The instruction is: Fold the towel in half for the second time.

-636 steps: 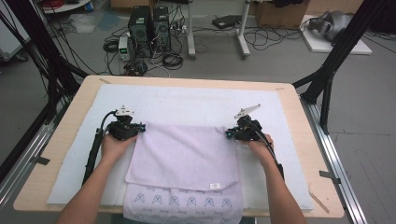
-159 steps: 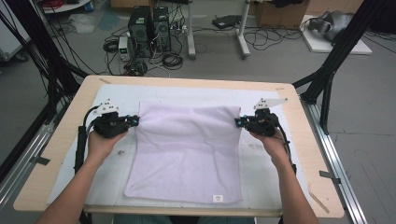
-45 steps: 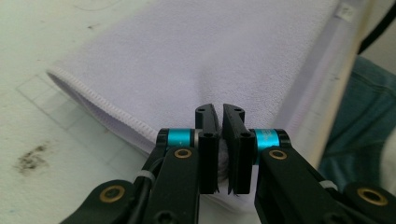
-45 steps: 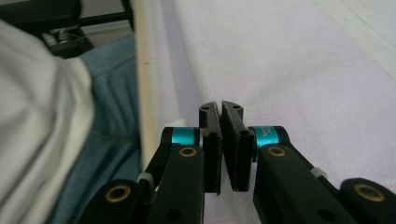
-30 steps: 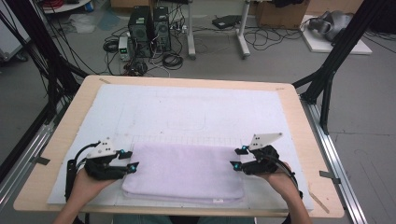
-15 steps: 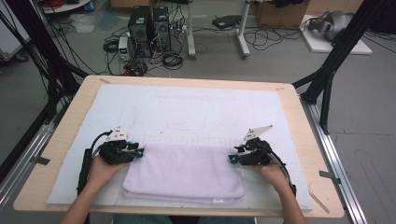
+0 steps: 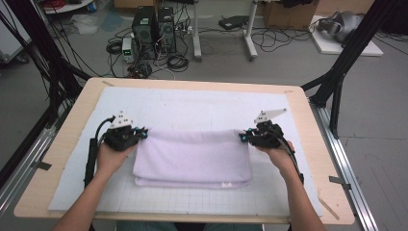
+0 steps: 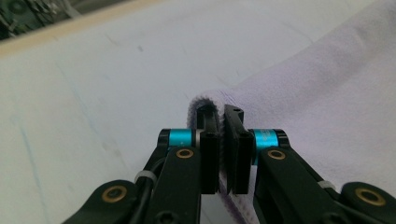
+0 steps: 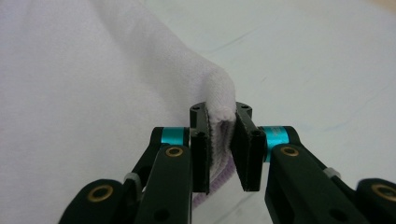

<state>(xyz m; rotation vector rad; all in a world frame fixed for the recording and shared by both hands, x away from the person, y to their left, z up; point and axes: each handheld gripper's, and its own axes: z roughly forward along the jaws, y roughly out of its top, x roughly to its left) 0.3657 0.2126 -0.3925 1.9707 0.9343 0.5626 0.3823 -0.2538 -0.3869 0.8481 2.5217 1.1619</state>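
Hand-held gripper on crosswise-lying towel

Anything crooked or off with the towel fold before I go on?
Nothing stands out. The folded lilac terry towel lies square on the white gridded mat, layers roughly aligned. The left claw and right claw each pinch a far corner.

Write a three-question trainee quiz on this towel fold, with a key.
1. True or false: the left gripper and the right gripper each pinch a corner of the lavender towel.
2. How does the towel lie? A) spread flat in one layer B) folded into a band with stacked layers C) rolled into a tube
3. What covers the wooden table under the towel?

Key:
1. True; both pairs of jaws have just been closing, with cloth between them.
2. B
3. A white gridded mat.
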